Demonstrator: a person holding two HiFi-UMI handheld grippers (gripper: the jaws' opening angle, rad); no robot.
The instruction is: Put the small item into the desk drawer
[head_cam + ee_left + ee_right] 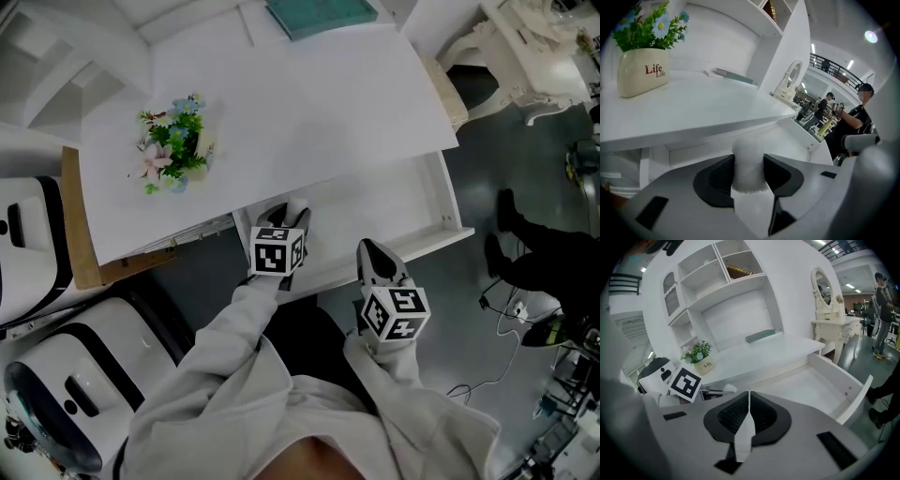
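From steeply above, a white worktop (309,122) carries a flower pot (173,142) near its left side and a teal book (321,14) at its far edge; below its near edge a white drawer (444,202) stands pulled out; the left gripper (292,216) reaches over the drawer's left end, a small white item (296,207) showing at its fingers; the right gripper (371,249) hangs just outside the drawer's front panel; both arms wear white sleeves (225,366); a white machine (66,394) stands at lower left; a person's dark legs (539,258) show at right, beyond an ornate white dressing table (520,42).
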